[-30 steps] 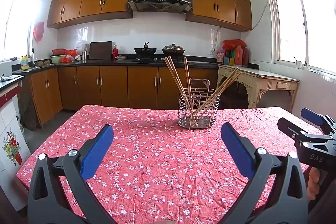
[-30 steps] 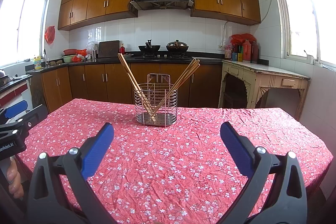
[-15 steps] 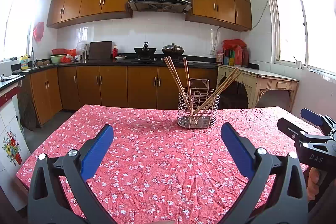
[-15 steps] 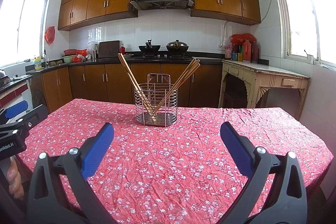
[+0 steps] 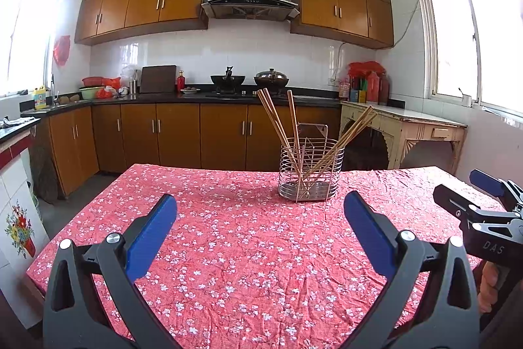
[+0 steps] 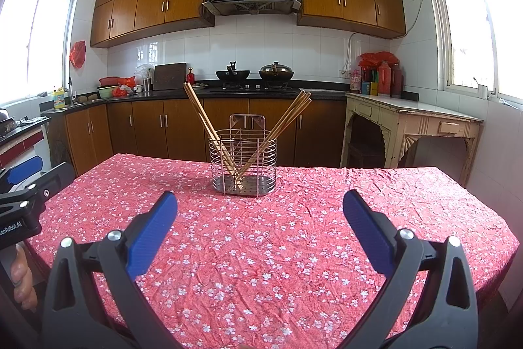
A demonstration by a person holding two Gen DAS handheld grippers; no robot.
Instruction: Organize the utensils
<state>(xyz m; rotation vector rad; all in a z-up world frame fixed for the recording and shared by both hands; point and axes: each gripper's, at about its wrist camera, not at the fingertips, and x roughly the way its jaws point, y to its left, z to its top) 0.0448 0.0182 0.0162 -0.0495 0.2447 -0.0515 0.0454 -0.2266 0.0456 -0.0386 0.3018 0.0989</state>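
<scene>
A wire utensil holder [image 5: 310, 170] stands on the table's far side and holds several wooden chopsticks [image 5: 276, 123] that lean left and right. It also shows in the right wrist view [image 6: 243, 167] with its chopsticks [image 6: 287, 120]. My left gripper [image 5: 260, 211] is open and empty, low over the near table. My right gripper [image 6: 260, 211] is open and empty too. The right gripper shows at the right edge of the left wrist view [image 5: 470, 195]. The left gripper shows at the left edge of the right wrist view [image 6: 26, 179].
The table wears a red flowered cloth [image 5: 248, 251], also in the right wrist view [image 6: 261, 251]. Behind it run wooden kitchen cabinets [image 5: 183, 136] with a stove and pots. A cream side table [image 6: 412, 120] stands at the right wall.
</scene>
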